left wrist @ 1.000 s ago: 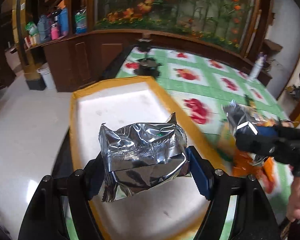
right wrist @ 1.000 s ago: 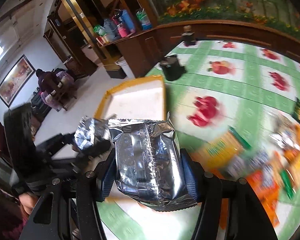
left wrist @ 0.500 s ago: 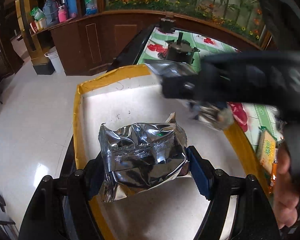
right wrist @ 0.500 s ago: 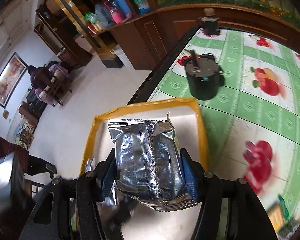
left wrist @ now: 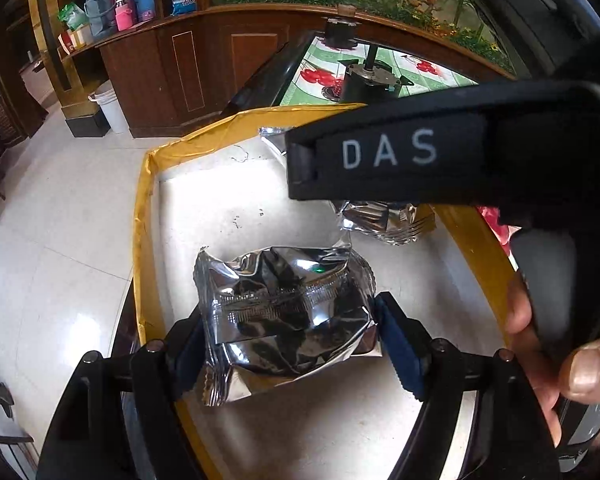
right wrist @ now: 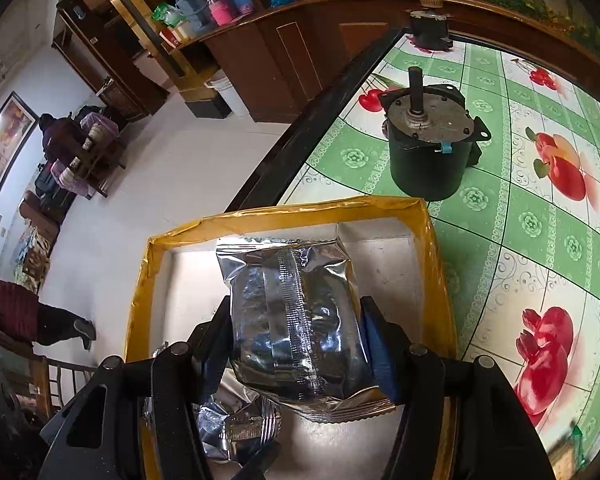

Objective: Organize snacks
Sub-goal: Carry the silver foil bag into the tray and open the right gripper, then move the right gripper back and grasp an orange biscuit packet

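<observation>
Snack packs of crinkled silver foil sit in both grippers above a shallow white tray with a yellow taped rim (left wrist: 142, 216). In the left wrist view, the left hand-held gripper (left wrist: 290, 330) has one silver foil pack (left wrist: 286, 316) between its blue pads at lower centre; its jaws are opening, the right pad barely at the pack's edge. Across the upper right of that view runs the black right hand-held gripper (left wrist: 384, 204), a person's hand (left wrist: 548, 364) on its handle at the right edge, with a second silver foil pack (left wrist: 384, 222) showing beneath it.

In the right wrist view, that gripper clamps the second pack (right wrist: 296, 320) at centre, over the tray (right wrist: 436, 264). A black cylindrical motor with a grey top and shaft (right wrist: 428, 148) stands on the green fruit-patterned bench (right wrist: 540, 240) just beyond the tray's far rim.
</observation>
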`<state>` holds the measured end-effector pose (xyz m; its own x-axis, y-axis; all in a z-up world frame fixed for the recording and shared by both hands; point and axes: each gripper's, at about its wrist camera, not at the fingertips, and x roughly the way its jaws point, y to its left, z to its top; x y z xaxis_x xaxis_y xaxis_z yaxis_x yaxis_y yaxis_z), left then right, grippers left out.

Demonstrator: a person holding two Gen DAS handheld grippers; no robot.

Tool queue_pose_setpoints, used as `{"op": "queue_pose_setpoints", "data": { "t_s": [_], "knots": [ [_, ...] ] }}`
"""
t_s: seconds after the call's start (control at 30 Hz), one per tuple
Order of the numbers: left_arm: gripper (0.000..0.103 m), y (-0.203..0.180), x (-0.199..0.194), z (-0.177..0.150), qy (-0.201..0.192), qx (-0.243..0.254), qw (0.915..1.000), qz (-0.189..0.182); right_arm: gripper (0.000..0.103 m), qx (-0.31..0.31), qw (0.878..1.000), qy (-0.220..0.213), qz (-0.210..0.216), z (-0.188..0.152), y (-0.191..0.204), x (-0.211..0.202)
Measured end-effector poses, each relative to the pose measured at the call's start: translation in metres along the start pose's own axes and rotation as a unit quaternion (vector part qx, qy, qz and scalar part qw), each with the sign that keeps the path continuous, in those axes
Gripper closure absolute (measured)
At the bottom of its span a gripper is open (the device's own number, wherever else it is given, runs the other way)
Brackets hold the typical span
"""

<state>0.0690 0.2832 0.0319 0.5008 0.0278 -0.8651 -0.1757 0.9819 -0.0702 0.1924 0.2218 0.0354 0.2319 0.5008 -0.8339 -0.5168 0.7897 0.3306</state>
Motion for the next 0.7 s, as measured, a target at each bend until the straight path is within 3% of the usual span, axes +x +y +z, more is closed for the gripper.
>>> {"op": "queue_pose_setpoints", "data": {
  "t_s": [0.23, 0.4, 0.57, 0.7],
  "knots": [
    [0.023, -0.002, -0.006, -0.002, -0.008, -0.004, 0.9999, -0.005, 0.031, 0.002, 1.000, -0.004, 0.014, 0.000, -0.003, -0.013],
    [0.023, 0.004, -0.033, -0.009, -0.036, -0.029, 0.9986, -0.028, 0.031, 0.004, 0.998, -0.039, 0.041, -0.020, -0.014, -0.055],
    [0.023, -0.005, -0.072, -0.032, -0.081, -0.035, 0.9941, -0.064, 0.031, 0.007, 0.993, -0.083, 0.082, -0.073, -0.037, -0.115],
    [0.023, -0.043, -0.094, -0.067, -0.099, -0.015, 0.9887, -0.111, 0.031, 0.015, 0.988, -0.113, 0.105, -0.135, -0.073, -0.164]
  ]
}}
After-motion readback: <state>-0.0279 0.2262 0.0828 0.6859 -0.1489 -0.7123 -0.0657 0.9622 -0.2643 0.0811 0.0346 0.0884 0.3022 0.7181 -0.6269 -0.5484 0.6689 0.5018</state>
